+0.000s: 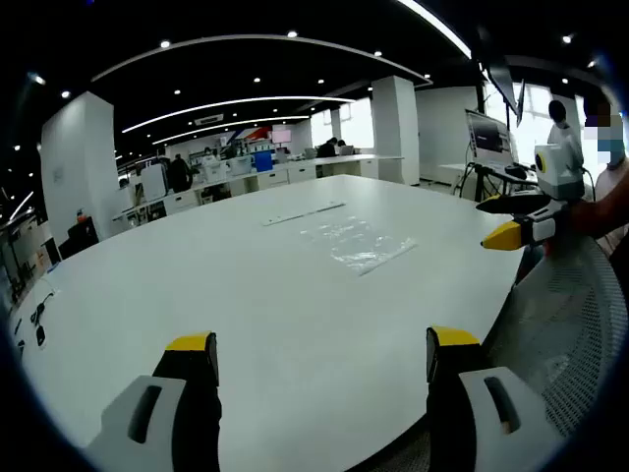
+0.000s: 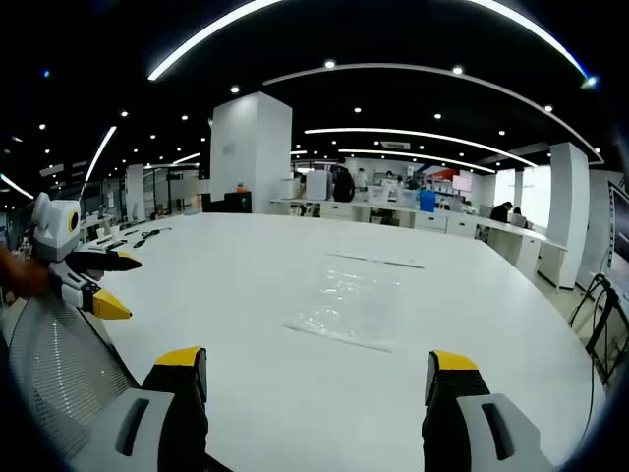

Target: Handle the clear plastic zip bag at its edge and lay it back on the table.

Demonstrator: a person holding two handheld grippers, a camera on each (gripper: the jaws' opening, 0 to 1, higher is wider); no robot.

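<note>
A clear plastic zip bag (image 1: 361, 244) lies flat on the white table (image 1: 246, 285), well ahead of my left gripper (image 1: 322, 359), which is open with nothing between its yellow-tipped jaws. The right gripper (image 1: 511, 221) comes in from the right edge of the left gripper view, jaws apart, off the table's edge. In the right gripper view the zip bag (image 2: 346, 305) rests on the table (image 2: 236, 295) ahead of my open right gripper (image 2: 316, 376). The left gripper (image 2: 108, 285) appears at the left there, jaws apart.
A thin clear strip (image 1: 303, 212) lies beyond the bag, seen also as the strip (image 2: 376, 261). A mesh chair back (image 1: 565, 315) stands by the table's edge, and the mesh chair (image 2: 54, 364) sits low on the left. Desks, monitors and people fill the background.
</note>
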